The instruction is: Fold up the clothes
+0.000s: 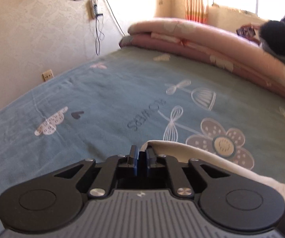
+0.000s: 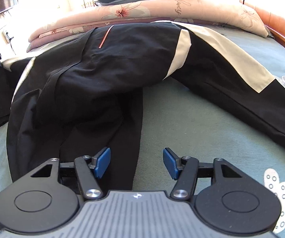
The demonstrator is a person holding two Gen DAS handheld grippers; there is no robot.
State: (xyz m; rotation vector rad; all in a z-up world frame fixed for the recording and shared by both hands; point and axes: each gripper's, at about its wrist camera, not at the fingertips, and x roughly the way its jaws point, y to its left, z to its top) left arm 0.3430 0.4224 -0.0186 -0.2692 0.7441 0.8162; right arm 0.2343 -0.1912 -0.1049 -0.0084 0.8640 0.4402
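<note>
One folded quilt [image 2: 162, 10] behind black jacket [image 2: 102, 69], bedsheet [image 1: 102, 91] beneath

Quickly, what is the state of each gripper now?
Left gripper: jaws nearly closed, cream sleeve edge at the tips; whether it is gripped cannot be told.
Right gripper: jaws open, holding nothing.

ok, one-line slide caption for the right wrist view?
Open right gripper hovers over the hem of a black-and-cream jacket spread on a teal floral bedsheet.
</note>
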